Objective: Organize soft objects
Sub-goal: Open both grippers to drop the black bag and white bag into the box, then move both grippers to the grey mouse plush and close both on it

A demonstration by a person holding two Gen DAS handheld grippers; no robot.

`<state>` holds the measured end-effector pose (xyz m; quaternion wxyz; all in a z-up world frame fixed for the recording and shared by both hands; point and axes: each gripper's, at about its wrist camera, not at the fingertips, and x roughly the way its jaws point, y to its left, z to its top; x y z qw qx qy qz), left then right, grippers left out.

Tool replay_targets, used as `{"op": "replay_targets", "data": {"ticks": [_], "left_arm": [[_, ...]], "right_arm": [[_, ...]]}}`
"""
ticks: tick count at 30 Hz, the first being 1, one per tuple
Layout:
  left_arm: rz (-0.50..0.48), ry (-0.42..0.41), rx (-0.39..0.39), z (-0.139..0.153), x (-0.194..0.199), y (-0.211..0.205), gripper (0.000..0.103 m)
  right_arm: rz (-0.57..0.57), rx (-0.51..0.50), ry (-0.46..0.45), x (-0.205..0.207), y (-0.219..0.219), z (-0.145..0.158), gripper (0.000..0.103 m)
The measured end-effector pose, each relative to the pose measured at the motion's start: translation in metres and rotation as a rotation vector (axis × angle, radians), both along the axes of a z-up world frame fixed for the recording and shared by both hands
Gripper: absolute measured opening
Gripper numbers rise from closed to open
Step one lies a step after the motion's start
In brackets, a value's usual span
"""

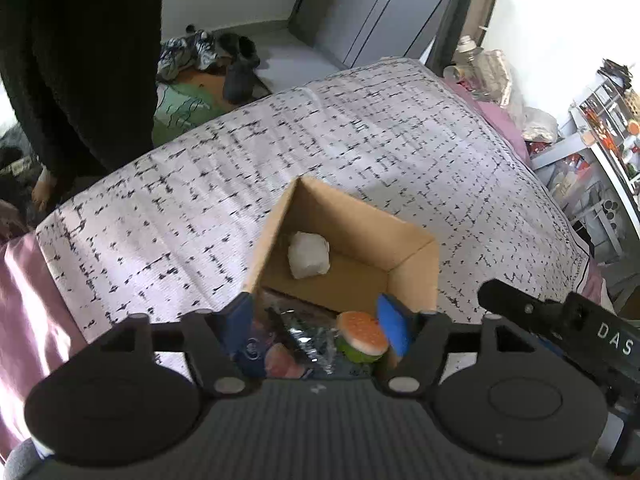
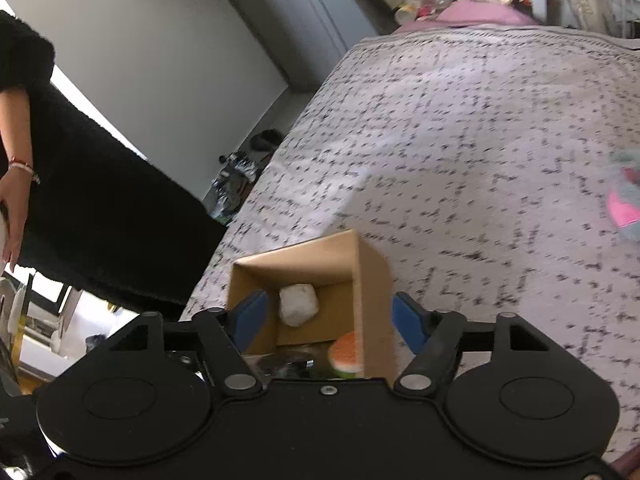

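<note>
An open cardboard box [image 1: 416, 276] stands on the bed; it also shows in the right wrist view [image 2: 374, 280]. Inside lie a white soft lump [image 1: 308, 254] [image 2: 298, 304], a burger toy [image 1: 362, 336] [image 2: 348, 356], a crinkled foil pack [image 1: 308, 336] and a pinkish item [image 1: 280, 360]. My left gripper [image 1: 320, 320] is open and empty, its blue pads over the box's near end. My right gripper [image 2: 328, 318] is open and empty, its pads spread either side of the box. A pink and grey soft object [image 2: 624, 200] lies blurred at the right edge.
The bed has a white cover with black dashes [image 1: 360, 128] over a pink sheet [image 1: 24, 300]. A person in black [image 1: 80, 60] stands at the left. Shoes [image 1: 236, 64] lie on the floor beyond. Cluttered shelves [image 1: 600, 152] stand on the right. The other gripper's body [image 1: 560, 320] reaches in at the right.
</note>
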<state>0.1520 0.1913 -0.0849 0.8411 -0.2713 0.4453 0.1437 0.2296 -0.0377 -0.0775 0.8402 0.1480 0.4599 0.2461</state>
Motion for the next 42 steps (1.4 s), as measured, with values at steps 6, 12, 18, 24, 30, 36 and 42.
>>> {"op": "replay_targets", "data": {"ticks": [6,12,18,24,30,36,42], "left_arm": [[-0.033,-0.017,0.02,0.009,0.011,-0.026,0.076],[-0.068,-0.027,0.034,0.015,0.021,-0.053,0.076],[-0.113,-0.024,0.052,0.017,0.036,-0.084,0.076],[-0.152,-0.019,0.064,0.017,0.052,-0.116,0.076],[-0.186,-0.013,0.076,0.015,0.067,-0.147,0.076],[-0.226,-0.018,0.083,0.013,0.084,-0.178,0.076],[-0.254,-0.026,0.09,0.006,0.102,-0.207,0.076]], "right_arm": [[-0.048,-0.01,-0.031,0.006,-0.04,0.004,0.084],[-0.108,-0.011,-0.04,0.013,-0.082,0.004,0.084],[-0.168,0.009,-0.027,0.02,-0.123,-0.004,0.084],[-0.205,0.017,-0.011,0.027,-0.155,-0.011,0.085],[-0.259,0.04,-0.009,0.034,-0.189,-0.018,0.086],[-0.353,0.096,0.003,0.045,-0.225,-0.034,0.08],[-0.426,0.125,0.02,0.052,-0.247,-0.051,0.066]]}}
